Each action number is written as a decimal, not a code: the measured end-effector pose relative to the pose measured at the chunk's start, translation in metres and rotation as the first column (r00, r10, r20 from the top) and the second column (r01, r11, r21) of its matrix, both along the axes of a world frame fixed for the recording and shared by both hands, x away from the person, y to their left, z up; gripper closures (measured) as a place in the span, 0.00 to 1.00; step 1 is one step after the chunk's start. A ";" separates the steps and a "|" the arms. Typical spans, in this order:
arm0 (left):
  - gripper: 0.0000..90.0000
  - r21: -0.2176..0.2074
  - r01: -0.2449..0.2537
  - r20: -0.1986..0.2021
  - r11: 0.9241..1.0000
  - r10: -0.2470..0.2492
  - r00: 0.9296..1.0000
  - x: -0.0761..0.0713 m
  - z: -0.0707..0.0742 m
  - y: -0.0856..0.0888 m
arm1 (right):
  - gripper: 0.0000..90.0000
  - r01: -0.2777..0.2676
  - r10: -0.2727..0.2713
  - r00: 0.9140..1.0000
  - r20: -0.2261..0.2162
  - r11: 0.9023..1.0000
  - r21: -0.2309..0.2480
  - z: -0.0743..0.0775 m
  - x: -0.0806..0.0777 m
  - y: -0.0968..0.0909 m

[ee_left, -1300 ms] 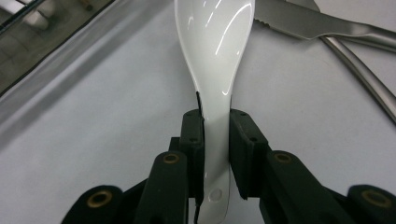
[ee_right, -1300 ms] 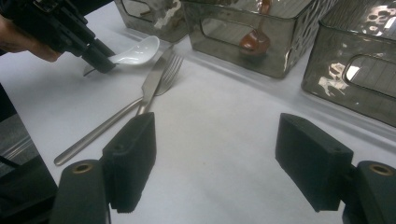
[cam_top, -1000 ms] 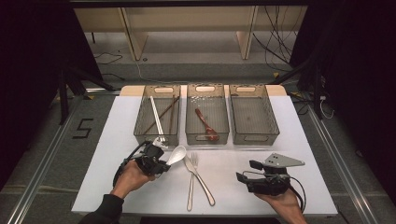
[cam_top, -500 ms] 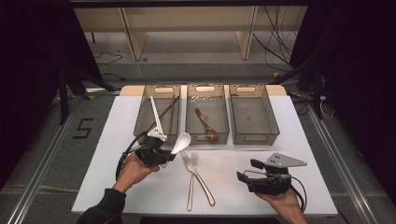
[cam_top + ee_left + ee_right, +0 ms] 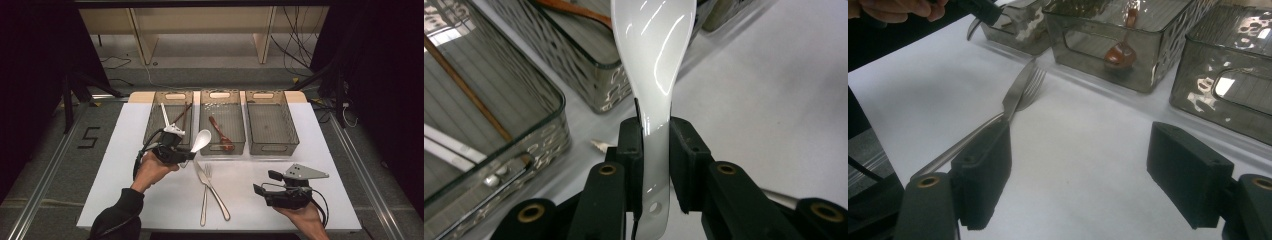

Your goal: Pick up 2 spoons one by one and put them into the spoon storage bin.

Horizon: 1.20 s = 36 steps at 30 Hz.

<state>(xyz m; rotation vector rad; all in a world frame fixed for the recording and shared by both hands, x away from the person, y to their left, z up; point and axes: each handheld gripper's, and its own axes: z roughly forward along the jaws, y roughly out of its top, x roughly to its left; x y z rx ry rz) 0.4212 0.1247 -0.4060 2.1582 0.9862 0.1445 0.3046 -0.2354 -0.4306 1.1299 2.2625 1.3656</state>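
While a white spoon (image 5: 651, 60) is clamped in the left hand-held gripper (image 5: 186, 156), the right hand-held gripper (image 5: 263, 183) is held open above the counter (image 5: 250, 170).

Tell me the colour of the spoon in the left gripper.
Glossy white; the spoon shows best in the left gripper view.

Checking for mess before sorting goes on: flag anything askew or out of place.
Nothing spilled or damaged. The knife and fork lie crossed on the table, outside the bins. The left hand-held gripper holds the white spoon.
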 end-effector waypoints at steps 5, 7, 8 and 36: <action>0.85 -0.018 -0.012 0.017 1.000 0.012 1.000 0.010 0.008 -0.004 | 0.30 -0.001 0.001 1.000 0.001 1.000 0.001 0.000 0.000 0.000; 0.85 -0.027 -0.019 0.029 0.999 0.020 0.999 0.015 0.011 -0.007 | 0.30 0.000 0.000 1.000 -0.002 1.000 0.001 0.000 0.000 0.000; 0.85 -0.031 -0.020 0.030 0.999 0.021 0.999 0.017 0.011 -0.008 | 0.30 -0.001 0.001 1.000 -0.003 1.000 0.000 0.000 0.000 0.000; 0.85 -0.058 -0.058 0.040 0.997 0.060 0.997 0.077 0.022 -0.051 | 0.30 -0.007 0.007 1.000 -0.007 1.000 0.007 -0.001 0.000 -0.001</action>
